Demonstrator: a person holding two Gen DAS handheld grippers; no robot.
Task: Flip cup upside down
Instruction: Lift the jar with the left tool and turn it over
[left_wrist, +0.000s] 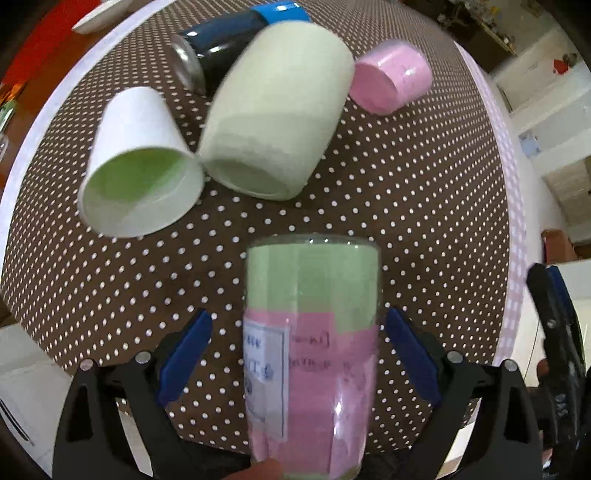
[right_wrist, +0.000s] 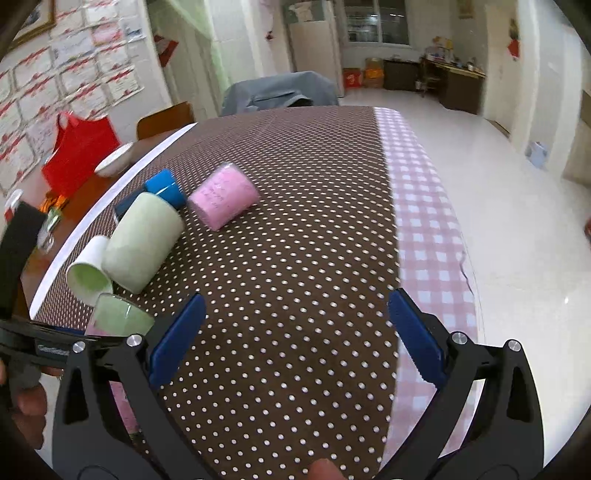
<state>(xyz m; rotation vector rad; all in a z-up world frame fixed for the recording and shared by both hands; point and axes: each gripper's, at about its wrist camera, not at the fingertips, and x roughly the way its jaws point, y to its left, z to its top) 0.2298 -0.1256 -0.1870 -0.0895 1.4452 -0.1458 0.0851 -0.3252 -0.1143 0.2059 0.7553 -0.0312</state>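
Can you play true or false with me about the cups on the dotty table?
1. The pink cup lies on its side. True.
2. The right gripper holds a cup. False: its jaws are wide open over bare tablecloth.
3. The glass cup sits between the left gripper's blue fingers. True; both pads stand apart from it.
4. The white paper cup is red inside. False: it is green inside.
5. The big pale green cup stands upright. False: it lies tipped over, beside the white paper cup.
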